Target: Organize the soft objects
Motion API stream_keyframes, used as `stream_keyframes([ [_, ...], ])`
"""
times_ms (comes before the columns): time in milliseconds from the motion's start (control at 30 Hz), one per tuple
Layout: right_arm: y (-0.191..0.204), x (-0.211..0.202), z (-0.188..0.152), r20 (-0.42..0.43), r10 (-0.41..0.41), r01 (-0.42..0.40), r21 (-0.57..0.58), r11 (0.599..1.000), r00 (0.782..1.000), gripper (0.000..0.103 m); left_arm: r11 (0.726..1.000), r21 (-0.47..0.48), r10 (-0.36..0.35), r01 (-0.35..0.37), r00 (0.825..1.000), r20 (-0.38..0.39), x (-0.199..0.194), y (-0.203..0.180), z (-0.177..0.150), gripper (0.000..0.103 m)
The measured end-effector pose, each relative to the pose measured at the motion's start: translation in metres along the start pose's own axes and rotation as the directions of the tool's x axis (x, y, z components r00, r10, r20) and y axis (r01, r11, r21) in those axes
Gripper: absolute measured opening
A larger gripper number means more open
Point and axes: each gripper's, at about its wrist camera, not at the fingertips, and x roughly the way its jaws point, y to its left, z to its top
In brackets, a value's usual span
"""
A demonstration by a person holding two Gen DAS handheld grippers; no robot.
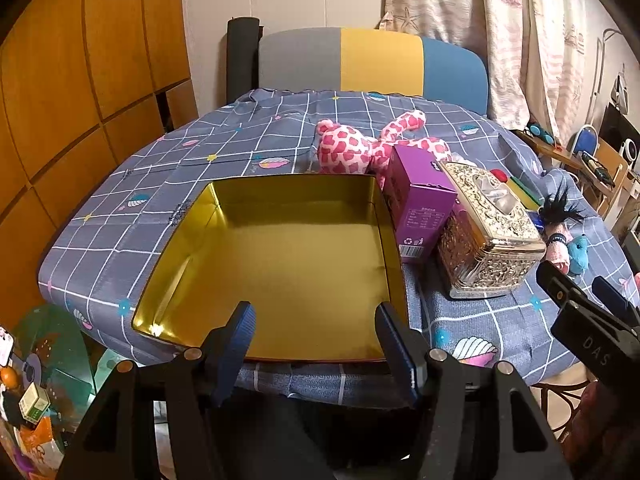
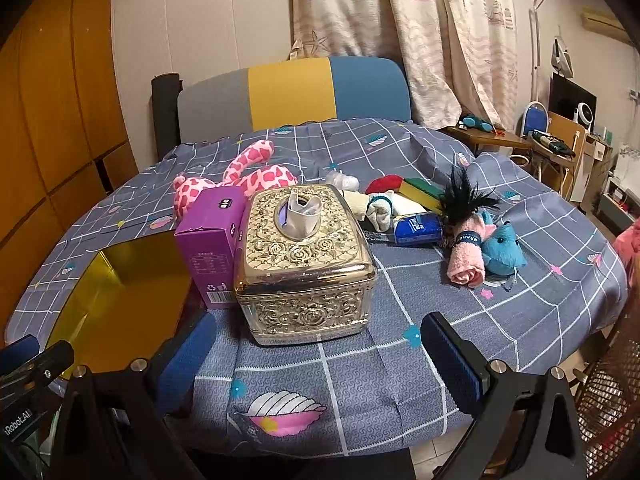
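right wrist view: right gripper [image 2: 316,354] jaws wide, empty, over the table [image 2: 400,360] near edge. pink rolled towel [image 2: 466,258], band reading "orare", lies toward the right edge beside a blue plush [image 2: 504,250]. left wrist view: left gripper [image 1: 316,336] wide, empty, above the gold tin [image 1: 280,264]; right gripper body marked "das".

- left gripper [image 1: 314,330] tilts downward, its two blue-padded fingers [image 1: 240,334] standing apart with nothing between them.
- right gripper [image 2: 320,358] also tilts downward, its blue pads [image 2: 450,358] spread wide and gripping nothing.
- each gripper's black fingertips show at the edge of the other's wrist view.
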Motion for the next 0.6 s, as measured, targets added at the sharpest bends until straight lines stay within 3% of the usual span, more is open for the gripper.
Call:
stream_keyframes([
  [600, 0.0008, 0.0035, -0.0016, -0.015, 0.001, -0.001, -0.008, 1.0, 1.0, 0.103, 1.0, 0.004, -0.004, 0.004, 1.0, -0.007, 0.001, 0.0008, -0.001, 0.063],
])
